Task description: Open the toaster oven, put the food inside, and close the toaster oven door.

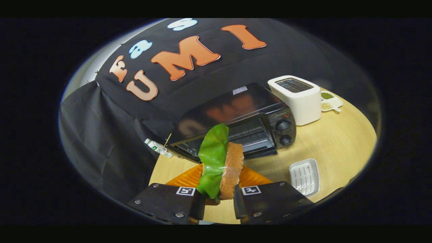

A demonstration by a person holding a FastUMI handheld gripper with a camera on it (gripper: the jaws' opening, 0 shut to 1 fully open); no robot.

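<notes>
Pinched upright between my fingers (218, 197) is the food, a brown bread slice faced with a floppy green lettuce leaf (221, 162), lifted over an orange plate (189, 177) and just in front of the black toaster oven (241, 130) on the round wooden tabletop (337, 141). It looks light, soft and crushable, so I judge a gentle squeeze low on the bread is best, since the leaf could slip.

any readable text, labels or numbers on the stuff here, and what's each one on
None can be read.
Toaster oven: white sticker on top and marks by its knobs, too small and blurred.
Bottle beside the oven: green label print, too blurred.
Gripper, shut on the sandwich: black-and-white square markers on the fingers, patterns rather than words.
White toaster: no text visible.
</notes>
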